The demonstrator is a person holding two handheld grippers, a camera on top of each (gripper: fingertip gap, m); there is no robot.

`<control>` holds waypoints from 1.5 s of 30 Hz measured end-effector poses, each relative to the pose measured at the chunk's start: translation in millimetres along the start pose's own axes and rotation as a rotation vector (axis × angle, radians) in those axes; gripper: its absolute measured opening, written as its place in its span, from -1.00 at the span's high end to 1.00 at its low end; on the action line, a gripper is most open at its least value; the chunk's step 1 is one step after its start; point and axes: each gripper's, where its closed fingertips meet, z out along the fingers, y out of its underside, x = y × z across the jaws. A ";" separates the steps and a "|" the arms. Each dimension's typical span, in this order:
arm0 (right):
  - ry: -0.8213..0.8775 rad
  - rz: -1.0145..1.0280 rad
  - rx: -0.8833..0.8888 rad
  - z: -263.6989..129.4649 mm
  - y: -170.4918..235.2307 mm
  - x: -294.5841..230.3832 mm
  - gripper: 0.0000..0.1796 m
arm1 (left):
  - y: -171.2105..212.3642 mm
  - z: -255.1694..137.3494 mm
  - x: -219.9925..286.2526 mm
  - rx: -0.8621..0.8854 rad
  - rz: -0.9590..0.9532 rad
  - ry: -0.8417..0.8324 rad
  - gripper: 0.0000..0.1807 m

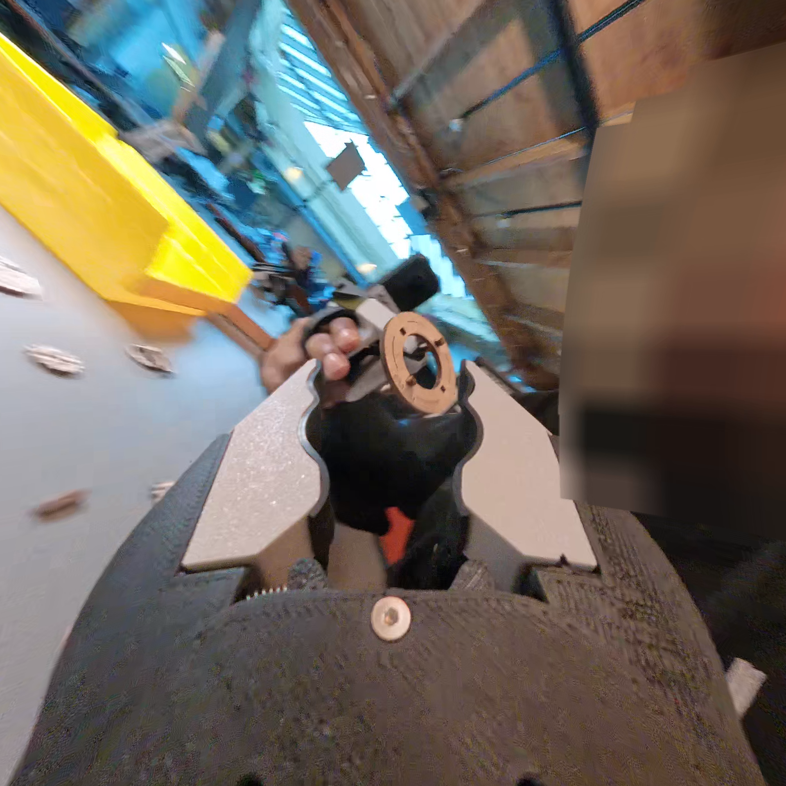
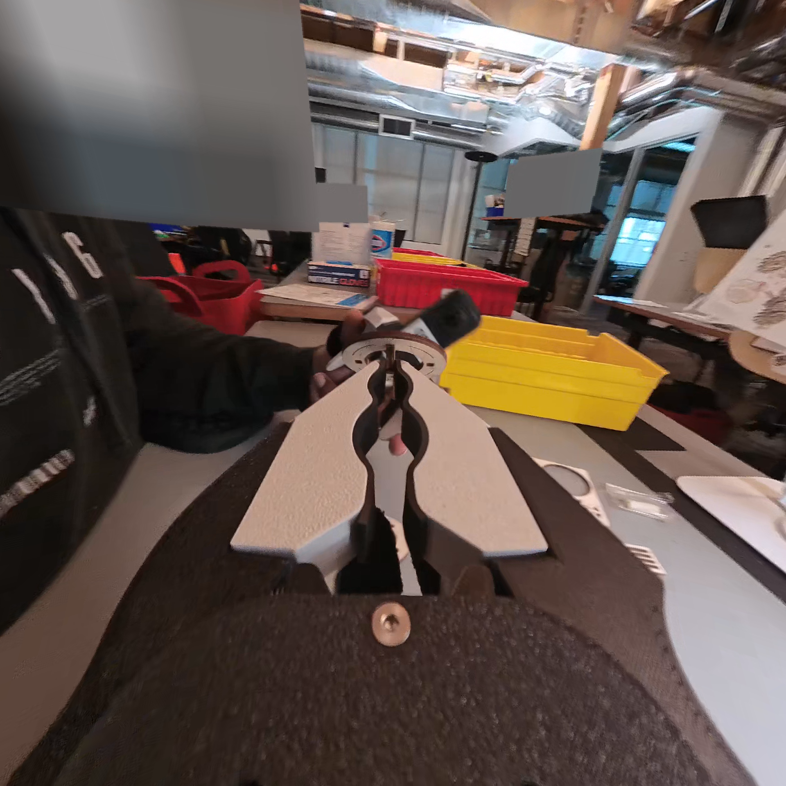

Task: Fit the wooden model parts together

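Between left tool point(image 1: 389, 383) tips, flat wooden ring point(image 1: 419, 362)

**Ring between the two grippers, above the table**

In the left wrist view the ring point(image 1: 419, 362) sits at the tips of the left gripper point(image 1: 389, 378), with the right gripper point(image 1: 374, 340) and a hand point(image 1: 314, 348) just behind it. A bin point(image 1: 98, 204) stands on the table point(image 1: 85, 425) to the left, and small parts point(image 1: 146, 357) lie before it.

In the right wrist view the right gripper point(image 2: 389, 368) meets the ring point(image 2: 393, 351) from the front, a thin piece point(image 2: 388, 361) between its tips. A bin point(image 2: 548, 370) stands right of the ring; another bin point(image 2: 446, 283) stands behind. A sheet point(image 2: 570, 485) lies on the table point(image 2: 701, 616) at right.
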 end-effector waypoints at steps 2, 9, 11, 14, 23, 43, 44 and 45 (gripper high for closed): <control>-0.073 0.046 -0.006 -1.1 4.5 -8.1 1.00 | 8.3 9.1 6.0 0.001 -0.118 0.134 0.49; 0.069 0.199 -0.195 -16.3 48.0 26.7 0.87 | 6.1 4.5 -15.9 0.002 0.172 -0.090 1.00; 0.030 0.318 -0.198 -19.1 48.1 25.0 0.77 | 5.8 1.6 -22.2 -0.033 0.339 -0.211 1.00; -0.012 0.422 -0.180 -10.8 47.1 20.0 0.71 | 13.2 3.2 -29.2 -0.124 0.556 -0.329 1.00; 0.053 0.238 -0.252 -9.6 52.7 20.2 0.88 | 16.2 6.9 -26.2 -0.160 0.759 -0.406 1.00; 0.086 -0.089 -0.161 -6.4 13.8 0.2 0.92 | 21.4 19.2 18.4 -0.155 0.874 -0.256 0.95; 0.086 -0.095 -0.166 -6.1 14.1 -0.9 0.92 | 22.3 18.6 18.9 -0.163 0.867 -0.248 0.96; 0.084 -0.098 -0.170 -6.0 13.9 -2.0 0.92 | 23.2 18.3 19.8 -0.170 0.863 -0.238 0.95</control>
